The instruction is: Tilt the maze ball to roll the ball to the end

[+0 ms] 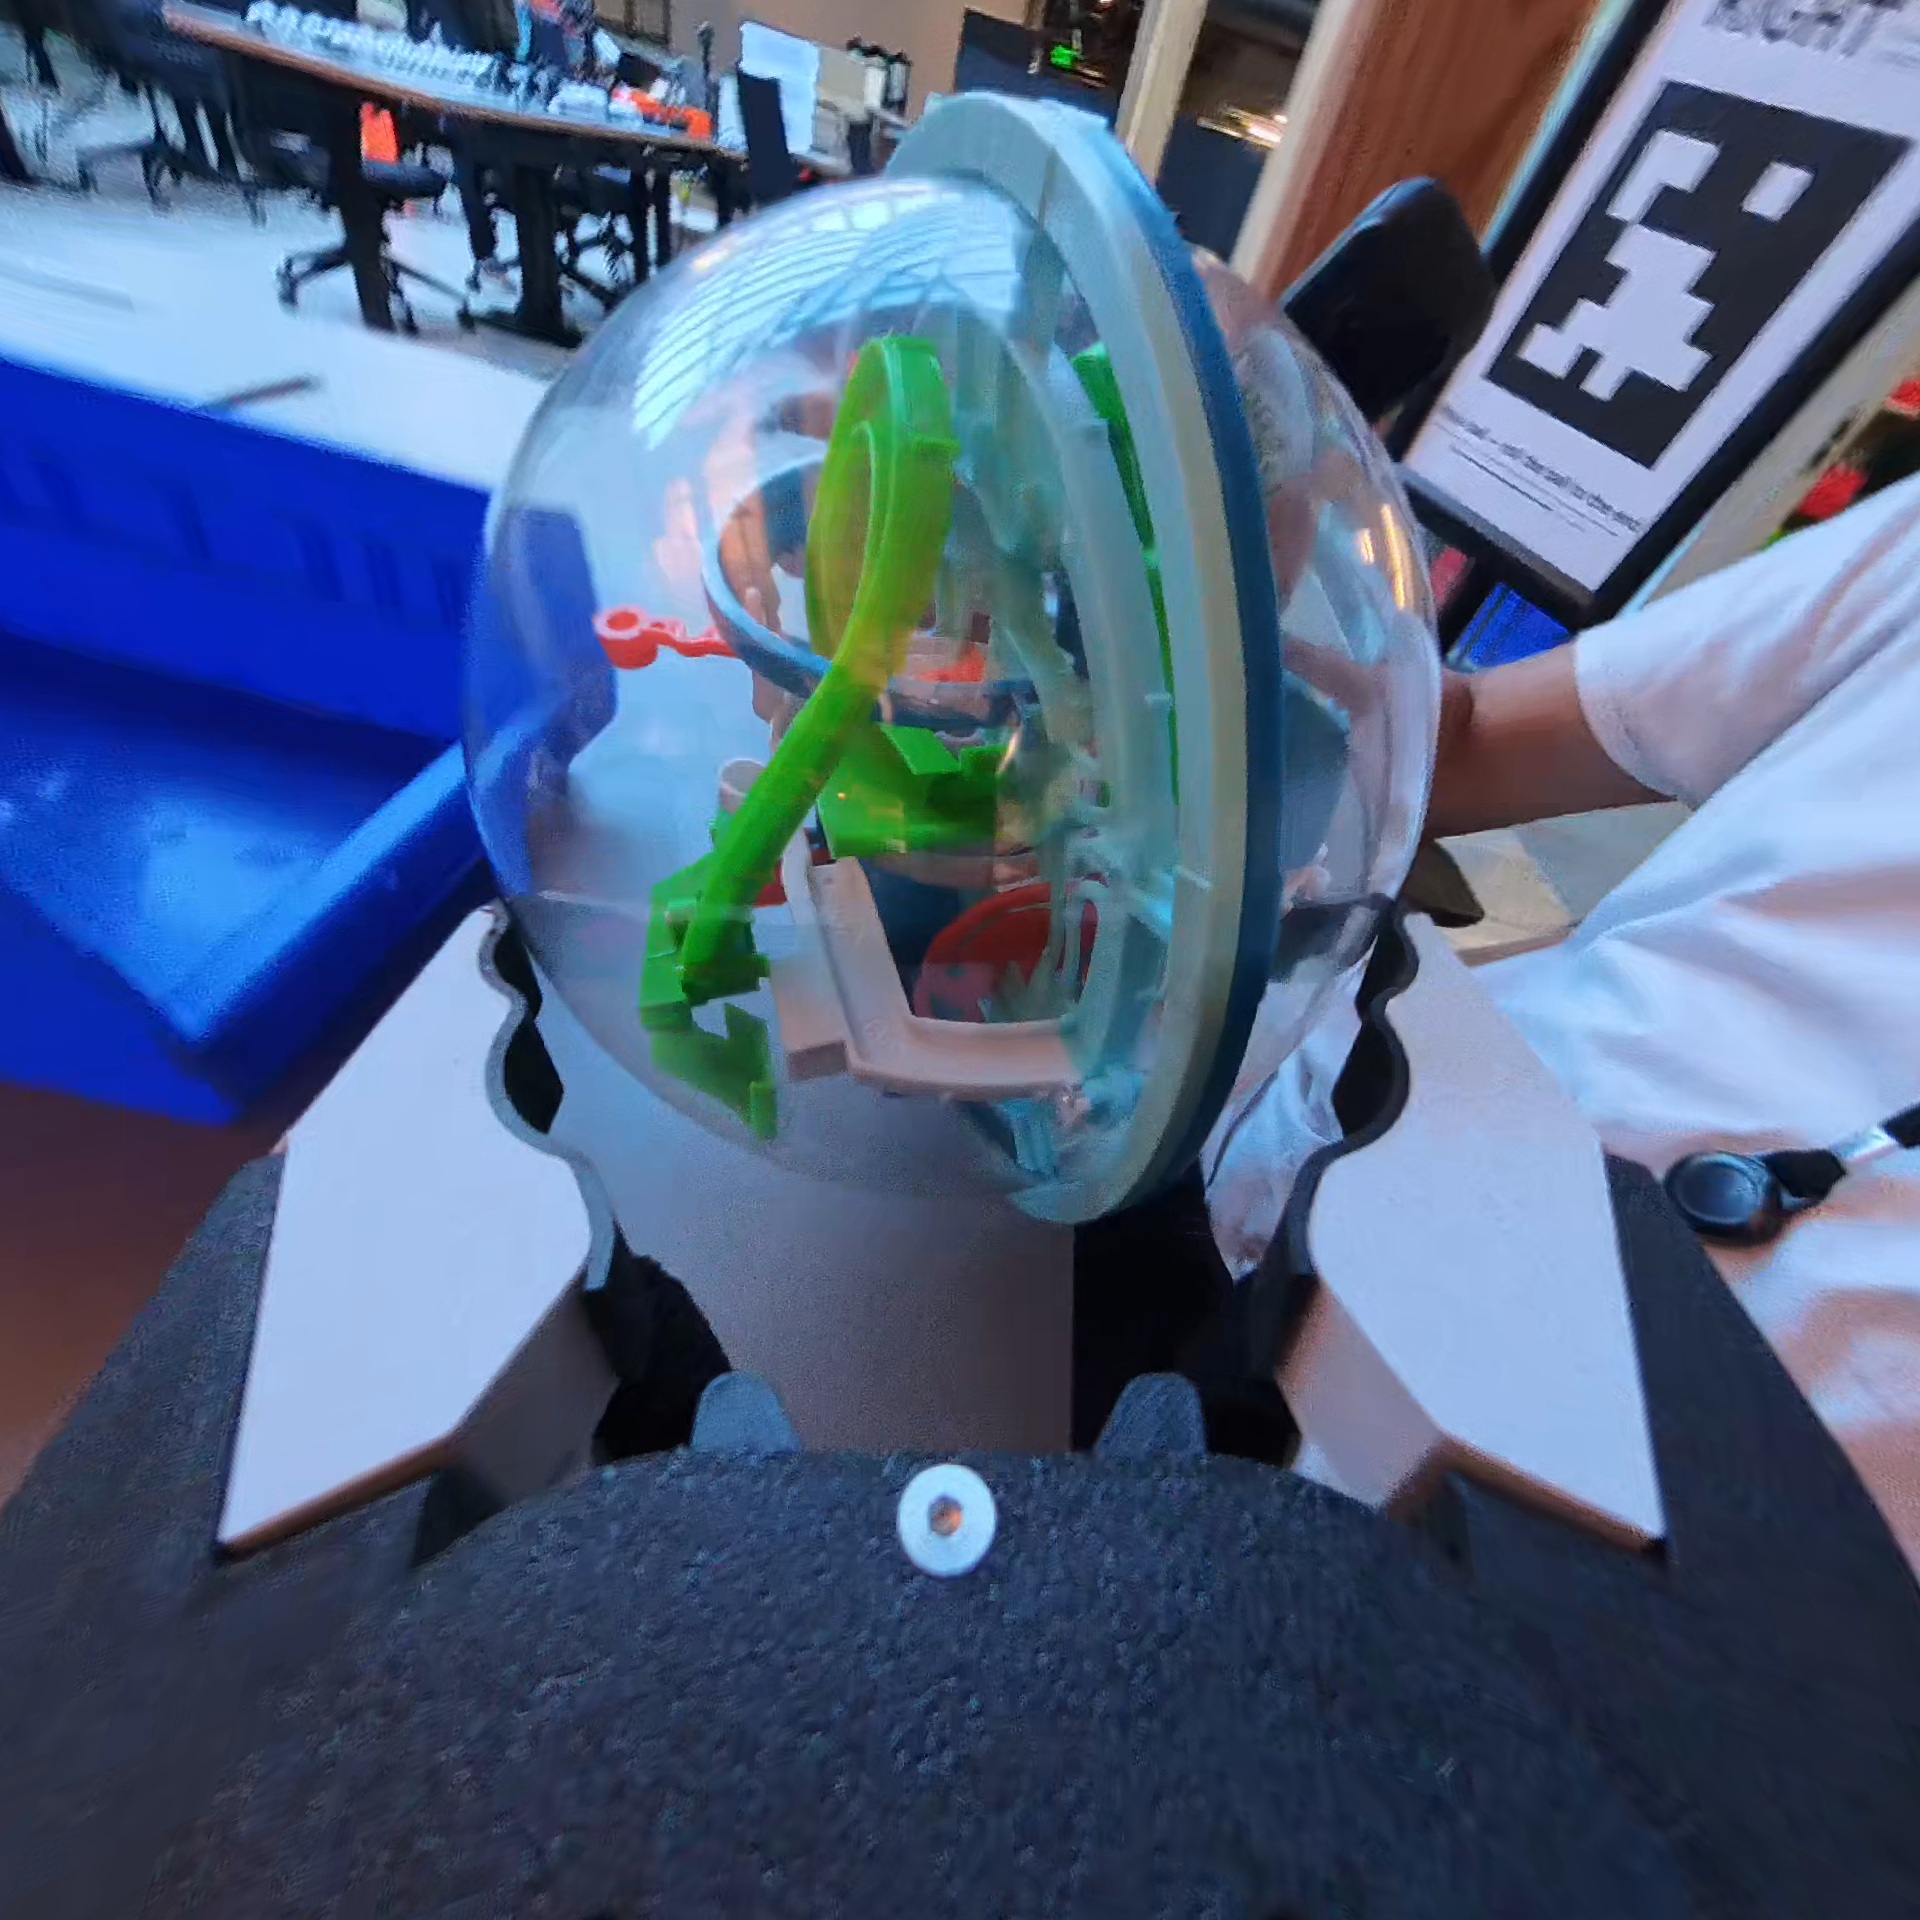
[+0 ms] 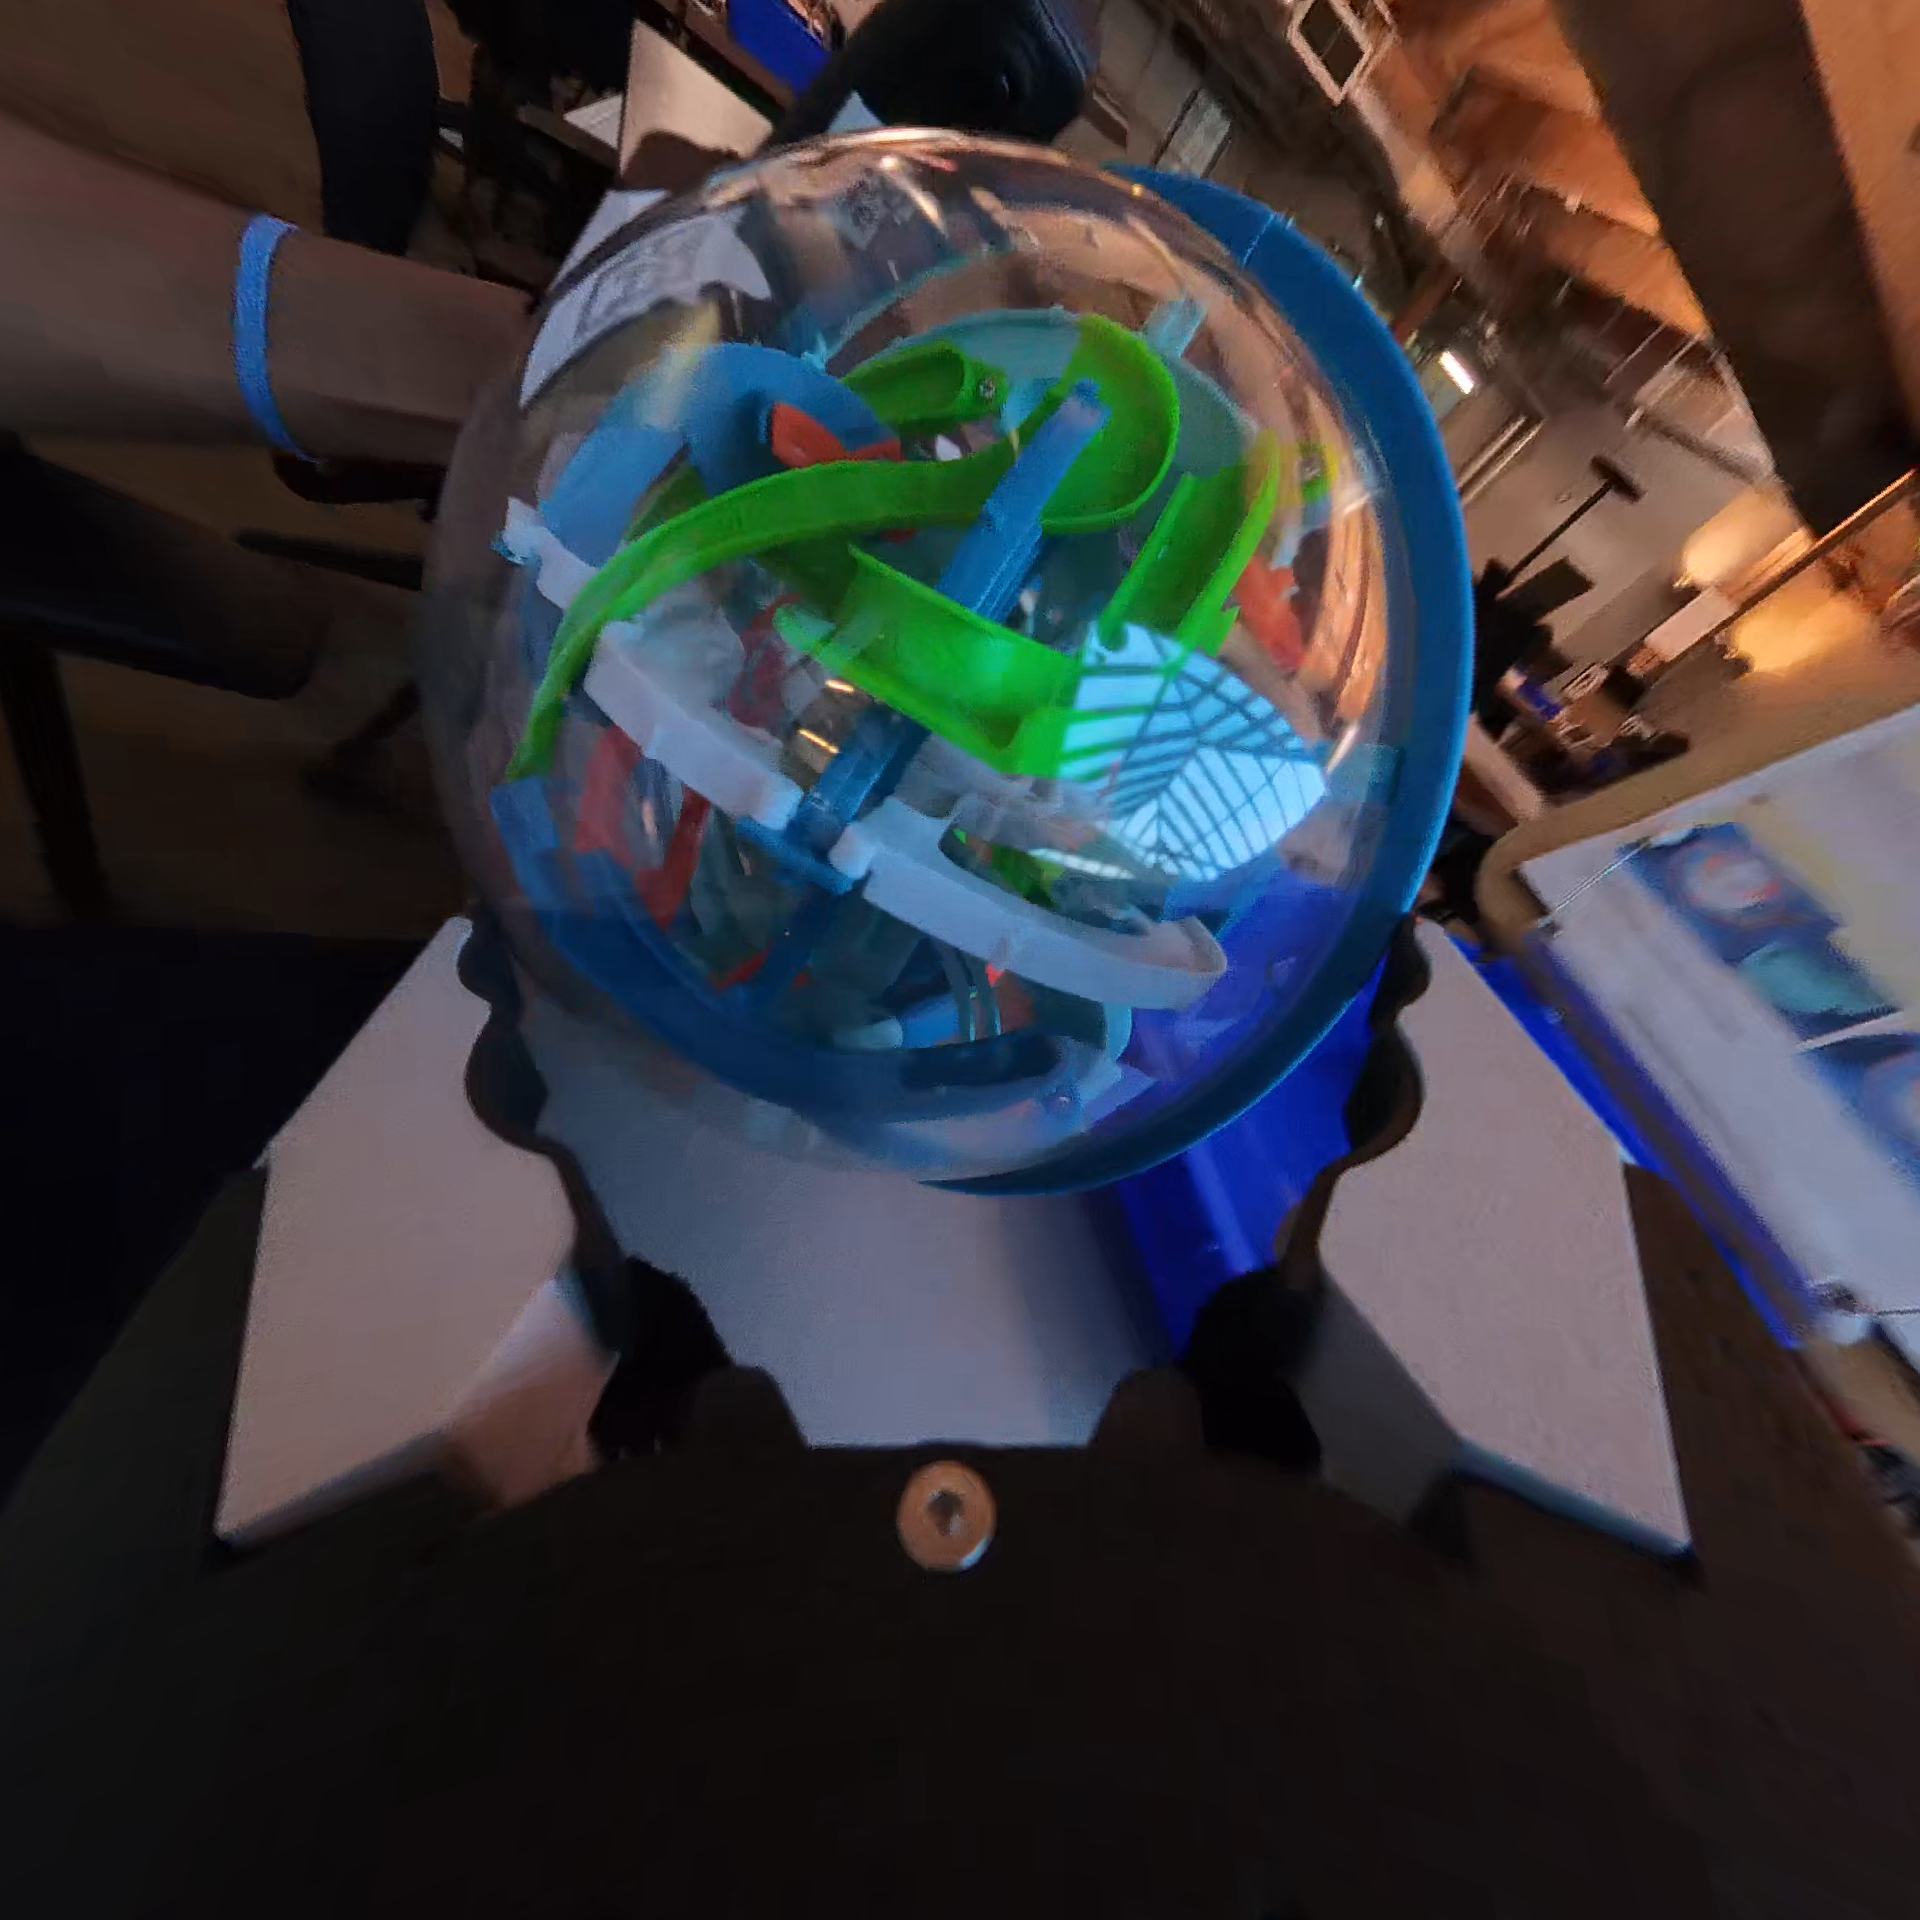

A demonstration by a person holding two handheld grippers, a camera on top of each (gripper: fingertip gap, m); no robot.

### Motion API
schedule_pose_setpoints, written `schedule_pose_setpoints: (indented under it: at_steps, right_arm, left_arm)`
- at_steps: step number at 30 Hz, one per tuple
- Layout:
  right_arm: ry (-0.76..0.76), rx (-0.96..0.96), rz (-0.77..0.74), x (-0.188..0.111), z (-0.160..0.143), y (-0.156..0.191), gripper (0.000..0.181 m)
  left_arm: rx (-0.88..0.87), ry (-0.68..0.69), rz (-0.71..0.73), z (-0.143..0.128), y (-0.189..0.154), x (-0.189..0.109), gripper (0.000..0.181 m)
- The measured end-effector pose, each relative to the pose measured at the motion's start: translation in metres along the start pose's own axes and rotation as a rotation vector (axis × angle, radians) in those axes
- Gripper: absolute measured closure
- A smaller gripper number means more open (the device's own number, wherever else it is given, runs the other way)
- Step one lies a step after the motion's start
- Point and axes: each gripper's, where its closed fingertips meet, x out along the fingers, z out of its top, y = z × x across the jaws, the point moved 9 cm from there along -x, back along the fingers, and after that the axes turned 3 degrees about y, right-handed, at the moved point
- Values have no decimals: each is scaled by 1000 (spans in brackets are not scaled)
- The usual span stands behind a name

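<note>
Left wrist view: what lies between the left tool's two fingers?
The maze ball: its clear shell fills the gap between the left tool's fingertips, both sides against it. Nothing else sits there.

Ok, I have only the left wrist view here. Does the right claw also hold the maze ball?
Observer: It seems so. In the right wrist view the right claw has one finger on each side of the maze ball, against its lower part.
Operator: And how does the blue ring lie there?
Observer: The blue ring curves down the right edge of the maze ball and under it; a clear half faces the camera.
Operator: Can you see the small ball inside?
Observer: Not for sure. A small shiny spot sits at the mouth of a green channel near the top, but the picture is too blurred to tell.
</note>
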Motion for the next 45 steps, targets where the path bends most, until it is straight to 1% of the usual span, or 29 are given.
schedule_pose_setpoints:
  at_steps: [1, 4, 8, 10, 11, 13, 17, 20, 21, 22, 23, 24, 26, 28, 31, 36, 39, 41, 45]
  right_arm:
    - [7, -12, -6, -6, 10, -2, 26]
    - [1, 24, 10, -14, 25, -9, 26]
    - [-85, 185, 45, -15, 22, -17, 28]
    - [-129, 195, 35, -16, 22, -17, 29]
    - [-148, 167, 25, -18, 25, -15, 30]
    - [-144, 46, 14, -26, 37, -7, 27]
    - [-23, -202, -29, -50, 84, 11, 26]
    - [56, -255, -87, -58, 99, 17, 26]
    - [47, -309, -111, -65, 112, 24, 26]
    - [-12, -374, -125, -75, 126, 34, 26]
    - [-75, -404, -136, -82, 136, 39, 26]
    - [-105, -416, -151, -86, 140, 40, 26]
    - [-66, -398, -177, -81, 130, 30, 26]
    - [-53, -354, -171, -77, 122, 26, 26]
    - [-122, -311, -132, -81, 127, 28, 26]
    - [-116, -197, -105, -79, 126, 20, 27]
    - [-142, -142, -88, -77, 120, 16, 27]
    - [-152, -163, -90, -78, 119, 17, 27]
    - [-188, -301, -115, -86, 131, 30, 26]
  left_arm:
    - [13, -18, -12, 6, -5, 0, 31]
    - [-38, -92, -82, 12, -4, 1, 30]
    - [-216, -184, -188, 6, 9, 8, 30]
    - [-239, -229, -221, 3, 12, 10, 30]
    - [-216, -248, -229, 3, 9, 11, 30]
    - [-102, -252, -226, 5, -4, 11, 31]
    - [139, -232, -216, 22, -39, 7, 31]
    - [218, -227, -191, 35, -52, 3, 31]
    - [277, -226, -180, 43, -66, 0, 31]
    - [342, -214, -183, 51, -83, -3, 31]
    - [382, -201, -185, 60, -96, -6, 31]
    - [405, -189, -174, 67, -102, -8, 31]
    - [405, -164, -125, 73, -96, -9, 31]
    - [366, -155, -120, 71, -89, -7, 31]
    - [302, -177, -187, 68, -90, -5, 31]
    - [171, -224, -247, 65, -79, -1, 30]
    - [107, -240, -264, 62, -73, 2, 31]
    - [127, -248, -255, 61, -75, 2, 31]
    - [270, -217, -218, 67, -95, -3, 31]
